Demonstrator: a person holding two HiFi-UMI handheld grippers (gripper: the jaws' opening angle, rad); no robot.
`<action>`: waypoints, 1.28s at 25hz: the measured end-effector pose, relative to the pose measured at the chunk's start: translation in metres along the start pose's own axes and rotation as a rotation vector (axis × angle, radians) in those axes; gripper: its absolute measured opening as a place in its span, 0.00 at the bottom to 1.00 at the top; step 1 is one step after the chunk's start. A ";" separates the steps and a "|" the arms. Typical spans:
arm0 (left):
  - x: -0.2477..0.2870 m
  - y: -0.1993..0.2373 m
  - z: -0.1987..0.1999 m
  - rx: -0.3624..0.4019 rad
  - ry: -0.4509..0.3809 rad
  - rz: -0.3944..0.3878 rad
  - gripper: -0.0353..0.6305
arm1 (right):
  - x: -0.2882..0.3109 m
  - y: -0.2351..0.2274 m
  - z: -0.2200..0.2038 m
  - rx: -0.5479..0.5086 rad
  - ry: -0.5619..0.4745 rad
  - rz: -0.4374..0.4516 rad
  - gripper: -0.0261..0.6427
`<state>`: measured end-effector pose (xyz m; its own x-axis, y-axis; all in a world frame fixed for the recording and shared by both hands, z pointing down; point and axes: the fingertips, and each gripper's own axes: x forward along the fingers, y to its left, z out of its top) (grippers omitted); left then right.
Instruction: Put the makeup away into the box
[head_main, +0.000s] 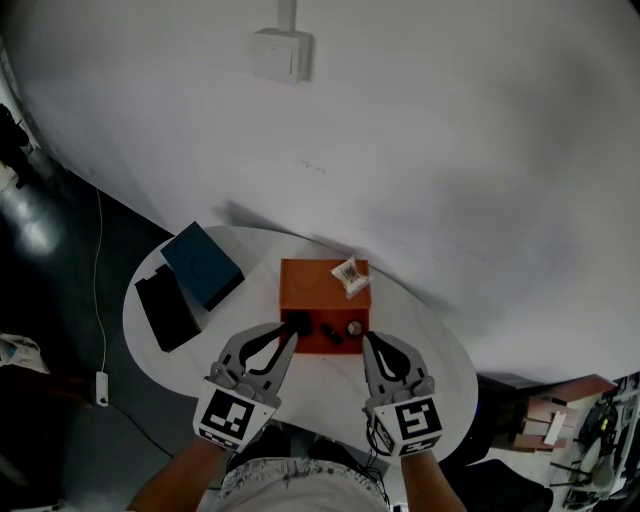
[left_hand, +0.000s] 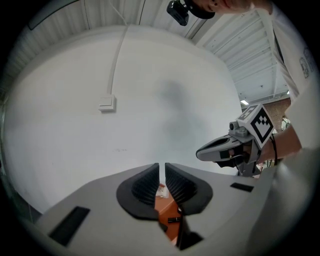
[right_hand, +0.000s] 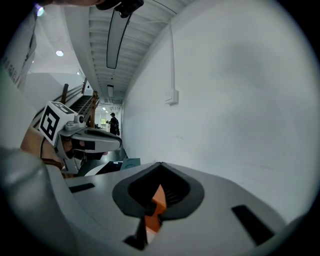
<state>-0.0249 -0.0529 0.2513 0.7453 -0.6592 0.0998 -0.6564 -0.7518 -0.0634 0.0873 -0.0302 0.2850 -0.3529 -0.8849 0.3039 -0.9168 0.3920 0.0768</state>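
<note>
On the round white worktop (head_main: 435, 355) an orange box (head_main: 310, 285) sits in the middle, against the far edge. Three bits of makeup show within its outline: a white patterned piece (head_main: 350, 276) at the far right corner, and a small black stick (head_main: 330, 333) and a round piece (head_main: 354, 327) side by side along the near edge. Whether they lie inside the box or on top of it I cannot tell.

The left gripper (head_main: 295, 322) has its tip at the near left corner of the box. Its fingers (left_hand: 145, 187) are drawn almost together, with only a thin slit between them and nothing in it. The right gripper (head_main: 366, 338) is just near of the round piece, its fingers (right_hand: 177, 192) clenched tight on nothing.

Over to the left, well apart from the orange box, a dark teal box (head_main: 205, 265) and a black box (head_main: 167, 310) stand next to each other.
</note>
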 end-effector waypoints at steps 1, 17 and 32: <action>0.000 0.000 0.001 0.002 -0.002 0.003 0.13 | 0.000 0.000 -0.001 0.001 0.002 0.004 0.05; 0.000 0.002 0.003 0.007 -0.012 0.006 0.10 | -0.002 -0.002 -0.002 0.027 0.000 0.013 0.05; 0.001 0.011 -0.005 -0.013 0.011 0.015 0.10 | 0.008 0.005 -0.009 0.046 0.017 0.051 0.05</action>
<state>-0.0319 -0.0618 0.2561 0.7338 -0.6704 0.1102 -0.6692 -0.7412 -0.0524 0.0814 -0.0327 0.2959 -0.3964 -0.8597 0.3221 -0.9055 0.4239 0.0170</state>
